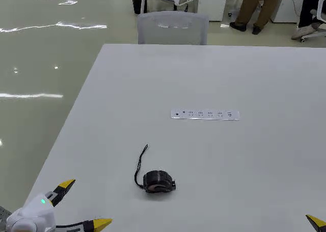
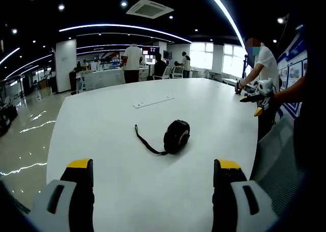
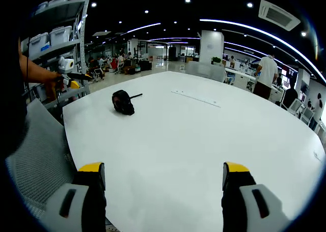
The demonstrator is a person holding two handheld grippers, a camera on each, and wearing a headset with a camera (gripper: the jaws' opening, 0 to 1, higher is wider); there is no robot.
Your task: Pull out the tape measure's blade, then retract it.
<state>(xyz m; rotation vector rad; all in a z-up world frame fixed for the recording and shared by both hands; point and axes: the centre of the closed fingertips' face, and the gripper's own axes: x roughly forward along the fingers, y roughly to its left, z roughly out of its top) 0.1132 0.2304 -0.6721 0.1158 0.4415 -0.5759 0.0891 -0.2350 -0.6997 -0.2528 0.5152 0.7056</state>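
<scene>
Tape measure [image 1: 159, 181] free — left claw [image 2: 153, 164], right claw [image 3: 163, 167] agape.

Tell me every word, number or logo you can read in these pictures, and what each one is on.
No text is legible in any of the three views.
On the tape measure: plain black case, no readable label or brand.
On the socket strip: small dark marks, too small to read.
On the blue wall panels in the left gripper view: any print is too blurred to read.
</scene>
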